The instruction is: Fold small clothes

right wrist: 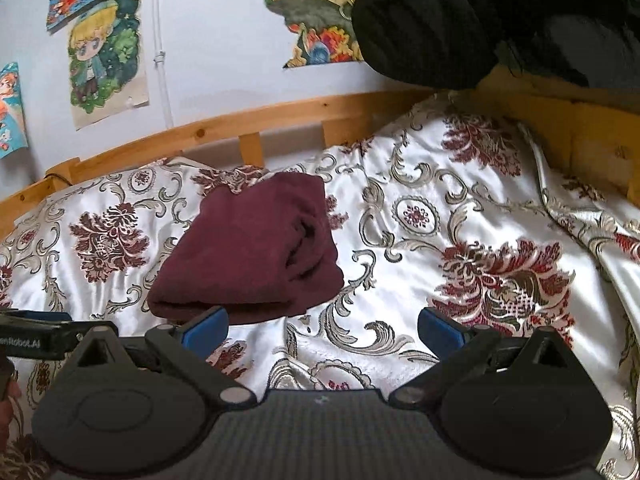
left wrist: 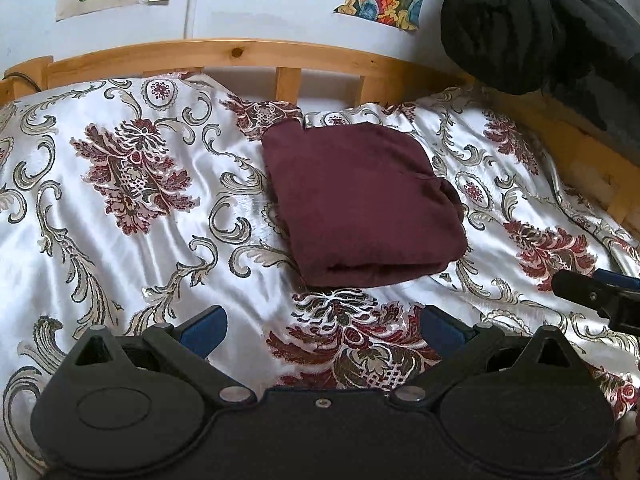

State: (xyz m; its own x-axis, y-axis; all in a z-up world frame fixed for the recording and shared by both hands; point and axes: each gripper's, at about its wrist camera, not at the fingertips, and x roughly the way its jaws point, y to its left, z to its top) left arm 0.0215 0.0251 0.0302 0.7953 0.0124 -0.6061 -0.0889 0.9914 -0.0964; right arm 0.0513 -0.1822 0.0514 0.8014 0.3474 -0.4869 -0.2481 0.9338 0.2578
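Lying folded at frame centre, maroon garment (left wrist: 360, 204) sits just ahead of left gripper (left wrist: 322, 330), fingers spread, empty; right gripper (right wrist: 322, 330), likewise spread, finds it upper left.

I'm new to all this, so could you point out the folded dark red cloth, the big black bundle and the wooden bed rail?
Cloth (left wrist: 360, 200), left wrist view, middle of its top face.
Black bundle (right wrist: 432, 24), right wrist view, its rounded front.
Bed rail (left wrist: 240, 53), left wrist view, top bar.
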